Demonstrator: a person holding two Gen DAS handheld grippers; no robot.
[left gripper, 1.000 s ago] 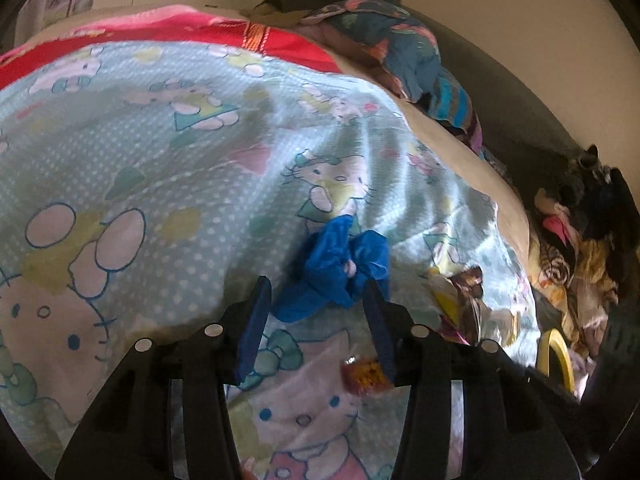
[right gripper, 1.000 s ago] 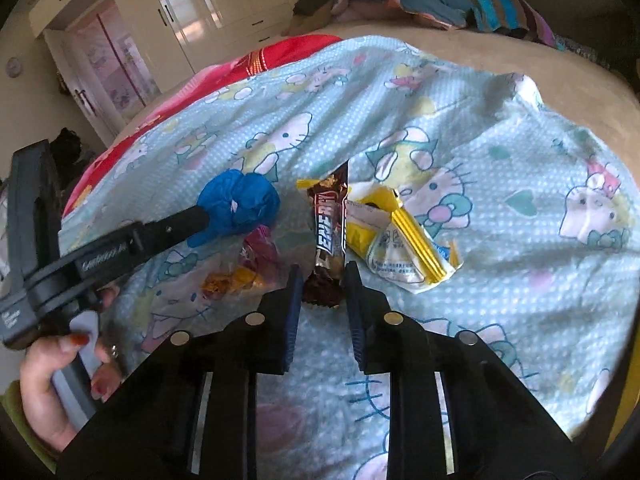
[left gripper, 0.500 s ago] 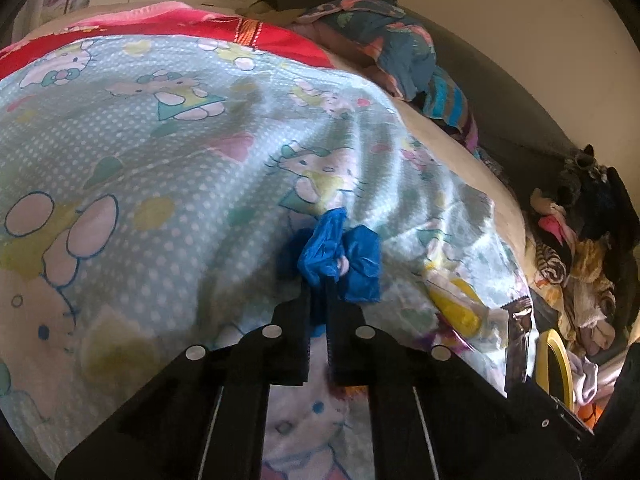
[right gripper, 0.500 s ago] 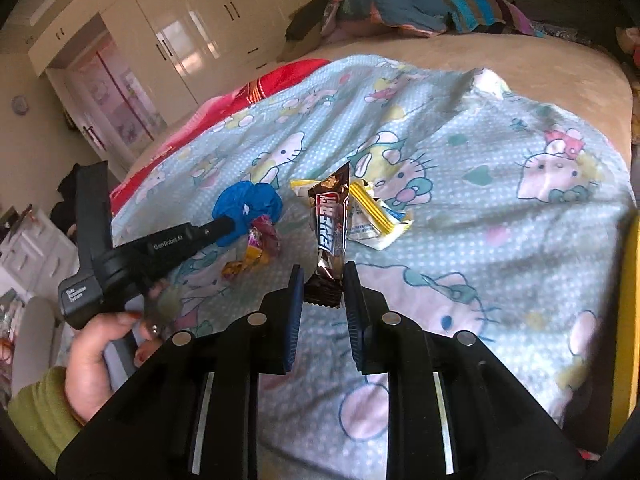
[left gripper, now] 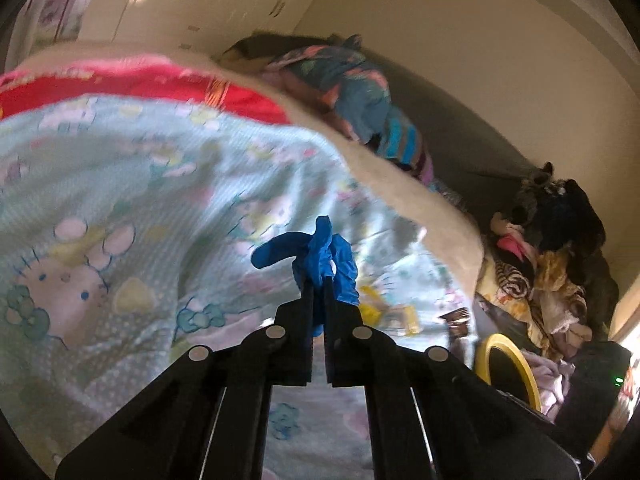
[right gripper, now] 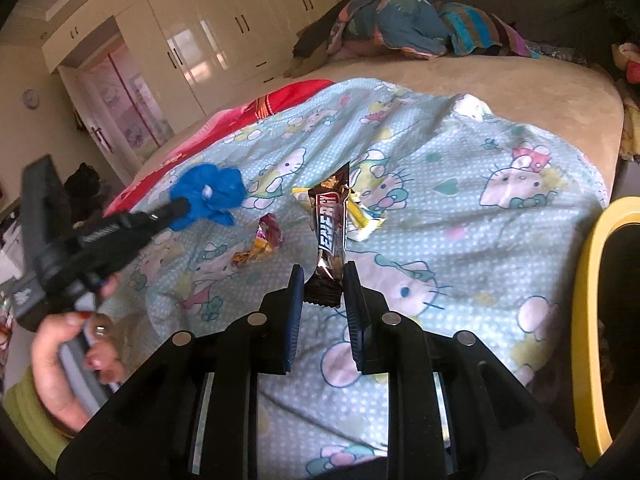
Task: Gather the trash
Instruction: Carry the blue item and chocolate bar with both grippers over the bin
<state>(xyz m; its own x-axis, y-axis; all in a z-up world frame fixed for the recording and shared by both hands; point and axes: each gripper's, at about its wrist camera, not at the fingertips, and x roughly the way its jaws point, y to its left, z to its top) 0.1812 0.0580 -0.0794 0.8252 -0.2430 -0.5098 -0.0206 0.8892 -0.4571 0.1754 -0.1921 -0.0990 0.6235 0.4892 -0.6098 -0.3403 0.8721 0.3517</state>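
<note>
The left gripper (left gripper: 318, 280) is clamped tight on a crumpled blue wrapper (left gripper: 324, 256), held clear above the cartoon-print sheet (left gripper: 120, 184). The right gripper (right gripper: 323, 280) pinches the lower end of a brown snack wrapper (right gripper: 330, 224) at a narrow gap, near a yellow-rimmed bin (right gripper: 586, 320). Candy wrappers (right gripper: 266, 236) lie on the sheet.

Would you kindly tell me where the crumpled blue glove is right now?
The blue glove is pinched in the left gripper, lifted above the cartoon bedsheet, left of the candy wrappers.
</note>
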